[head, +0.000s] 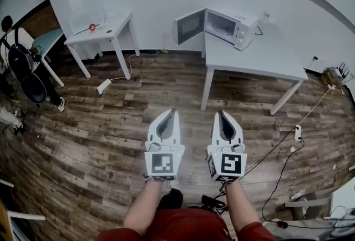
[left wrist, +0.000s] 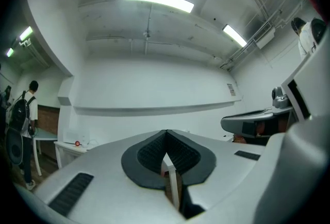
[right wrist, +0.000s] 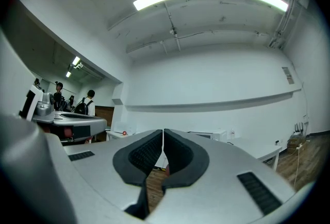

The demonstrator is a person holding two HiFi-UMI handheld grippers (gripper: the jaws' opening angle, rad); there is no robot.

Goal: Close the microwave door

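Observation:
A white microwave (head: 232,28) stands at the far left corner of a white table (head: 249,62) against the wall. Its door (head: 188,26) hangs wide open to the left, showing the cavity. My left gripper (head: 171,113) and right gripper (head: 222,114) are held side by side over the wood floor, well short of the table, both pointing toward it. Both are shut with nothing between the jaws. In the left gripper view the left gripper (left wrist: 166,133) has its pads pressed together. In the right gripper view the right gripper (right wrist: 163,132) is the same, with the microwave (right wrist: 210,136) small beyond it.
A smaller white table (head: 105,32) with a red object (head: 92,27) stands at the back left. A person with a backpack (head: 21,62) is at the far left. A power strip (head: 104,86) and cables (head: 294,140) lie on the wood floor.

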